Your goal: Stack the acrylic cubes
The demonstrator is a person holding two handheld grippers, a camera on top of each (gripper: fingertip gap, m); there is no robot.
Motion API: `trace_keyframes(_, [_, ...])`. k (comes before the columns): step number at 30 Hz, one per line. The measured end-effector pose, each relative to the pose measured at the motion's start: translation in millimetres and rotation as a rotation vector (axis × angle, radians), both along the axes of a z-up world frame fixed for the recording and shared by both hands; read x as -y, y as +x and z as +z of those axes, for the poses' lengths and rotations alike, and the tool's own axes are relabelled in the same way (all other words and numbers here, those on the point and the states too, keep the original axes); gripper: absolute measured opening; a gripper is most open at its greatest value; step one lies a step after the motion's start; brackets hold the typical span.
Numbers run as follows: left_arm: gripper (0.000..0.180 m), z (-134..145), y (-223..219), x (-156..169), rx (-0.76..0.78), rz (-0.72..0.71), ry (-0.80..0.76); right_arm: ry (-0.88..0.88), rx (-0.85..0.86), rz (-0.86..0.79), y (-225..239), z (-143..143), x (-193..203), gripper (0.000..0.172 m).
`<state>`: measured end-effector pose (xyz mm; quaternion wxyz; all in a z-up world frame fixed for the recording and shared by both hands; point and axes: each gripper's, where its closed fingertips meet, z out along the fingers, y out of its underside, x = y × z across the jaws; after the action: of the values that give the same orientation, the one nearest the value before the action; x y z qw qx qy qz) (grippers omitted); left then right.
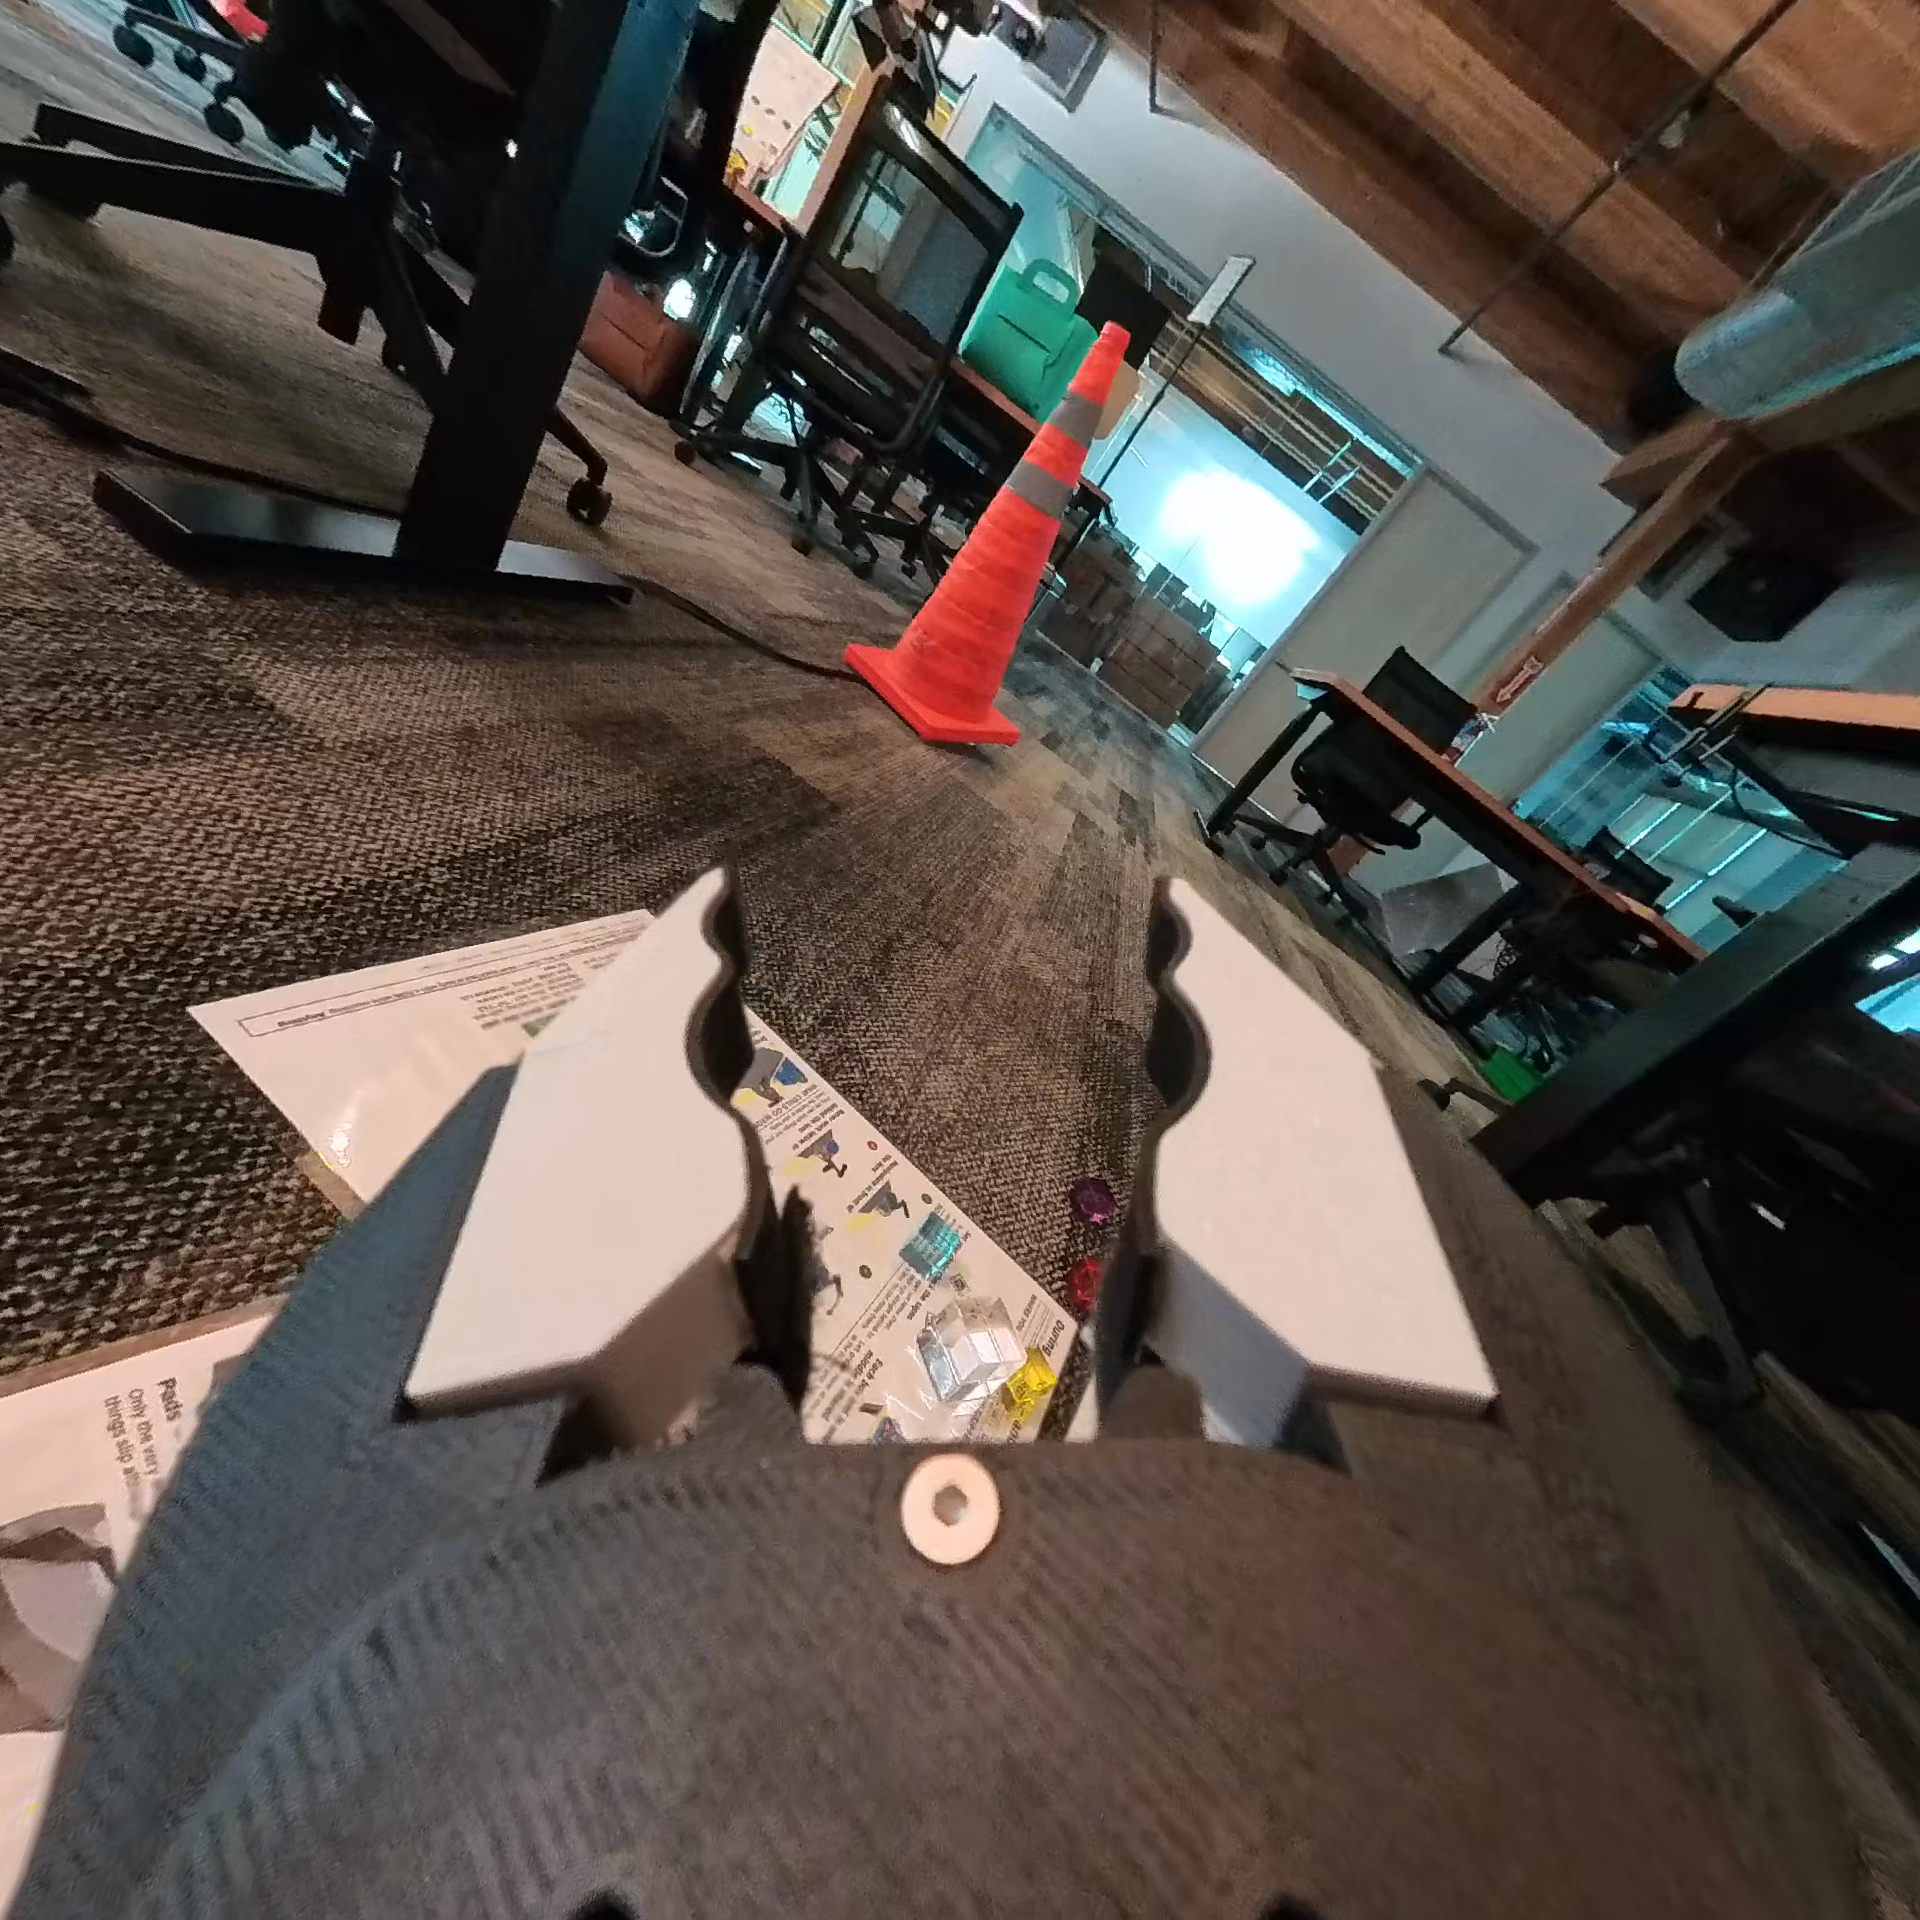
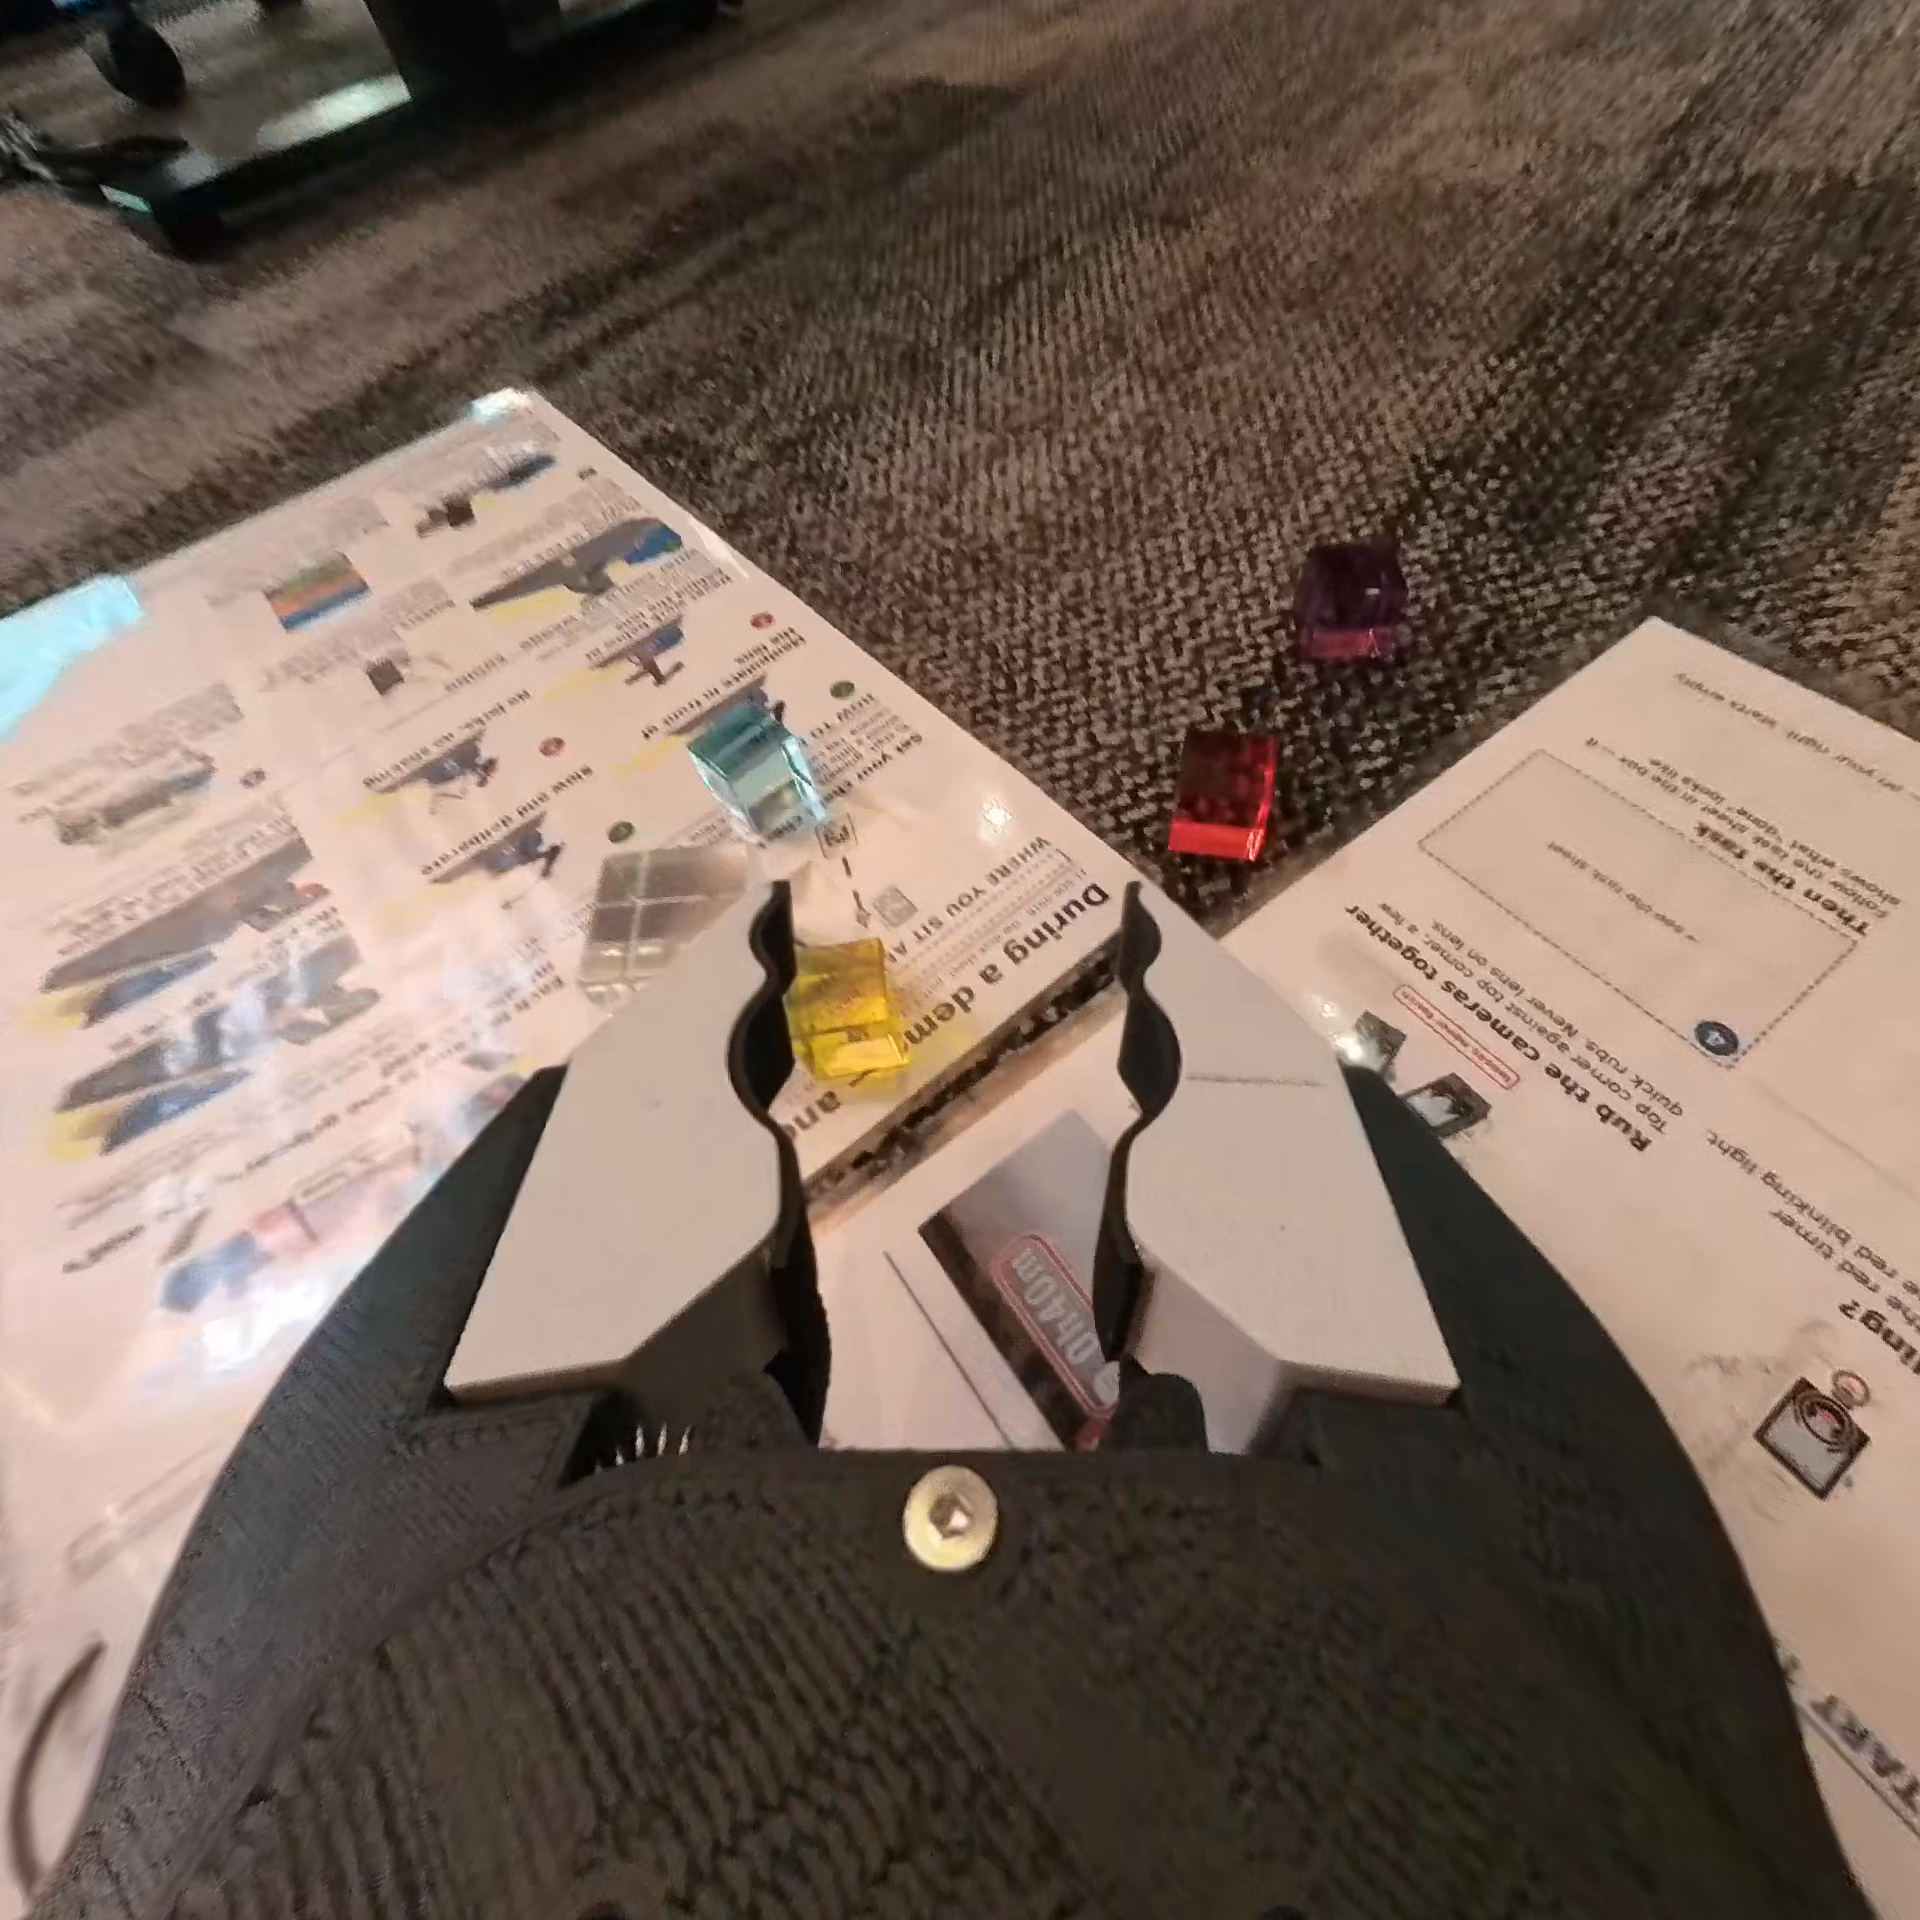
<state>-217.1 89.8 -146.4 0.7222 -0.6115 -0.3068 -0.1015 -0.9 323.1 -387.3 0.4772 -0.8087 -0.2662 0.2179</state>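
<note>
Both jaws stand spread, and neither pinches anything. On the left gripper (image 1: 940,914) the pale fingers (image 1: 634,1049) are wide apart low over the grey-brown carpet (image 1: 520,748), with bare carpet between the tips. Under and behind its left finger lies a glossy printed sheet (image 1: 416,1018) with small coloured drawings and blocks of text. A clear cube (image 1: 961,1351) and a yellow cube (image 1: 1034,1382) rest on that sheet near the base of the fingers, and a purple cube (image 1: 1091,1190) and a red cube (image 1: 1086,1276) sit on the carpet just beside the right finger. Farther off stands an orange traffic cone (image 1: 987,561) with grey bands, among black desk legs (image 1: 499,312) and office chairs.

The right gripper (image 2: 951,904) hangs over the same sheet (image 2: 312,831). A yellow cube (image 2: 842,1013) lies on the sheet close against the inner side of its left finger (image 2: 665,1122); the right finger stands well apart from it. Just beyond are a clear cube (image 2: 655,914) and a light blue cube (image 2: 753,784), both on the sheet. A red cube (image 2: 1226,795) and a purple cube (image 2: 1351,603) sit on the carpet (image 2: 1039,364) between this sheet and a second printed sheet (image 2: 1610,987) to the right, which bears headings, small icons and a dashed box outline. No container shows in either view.
</note>
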Motion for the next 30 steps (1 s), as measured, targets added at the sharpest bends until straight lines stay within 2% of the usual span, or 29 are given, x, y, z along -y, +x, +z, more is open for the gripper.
trace_keyframes(3, [0.075, -4.3, 1.6, -3.7, 0.005, -0.014, -0.012, -0.011, 0.043, 0.116, -15.4, -14.6, 7.1, 0.060])
trace_keyframes(5, [0.073, -7.6, 4.1, -7.7, 0.010, -0.032, -0.022, -0.014, 0.037, 0.246, -36.6, -17.1, 21.7, 0.056])
trace_keyframes(8, [0.071, -11.1, 7.5, -13.6, 0.012, -0.053, -0.033, -0.021, 0.055, 0.328, -58.5, -19.1, 32.7, 0.058])
trace_keyframes(11, [0.070, -15.0, 10.2, -17.8, 0.008, -0.066, -0.049, -0.081, 0.128, 0.319, -70.1, -28.3, 31.9, 0.061])
trace_keyframes(14, [0.070, -18.0, 11.8, -19.7, 0.011, -0.074, -0.058, -0.155, 0.269, 0.298, -69.5, -50.1, 33.6, 0.062])
trace_keyframes(15, [0.070, -18.3, 11.9, -19.8, 0.012, -0.075, -0.059, -0.160, 0.320, 0.288, -66.9, -56.5, 33.5, 0.060])
trace_keyframes(16, [0.069, -18.4, 11.8, -19.8, 0.013, -0.075, -0.059, -0.147, 0.350, 0.287, -66.2, -58.6, 34.0, 0.051])
trace_keyframes(17, [0.069, -18.3, 11.7, -19.6, 0.014, -0.075, -0.058, -0.134, 0.357, 0.293, -68.1, -58.0, 35.5, 0.045])
trace_keyframes(26, [0.064, -16.0, 11.9, -17.7, 0.023, -0.082, -0.044, -0.101, 0.364, 0.441, -103.2, -58.4, 78.2, 0.044])
trace_keyframes(28, [0.064, -15.7, 11.8, -17.6, 0.023, -0.081, -0.043, -0.091, 0.341, 0.475, -109.4, -56.9, 86.5, 0.051])
trace_keyframes(30, [0.064, -15.6, 11.9, -17.5, 0.020, -0.080, -0.045, -0.049, 0.273, 0.471, -110.8, -47.2, 87.8, 0.076])
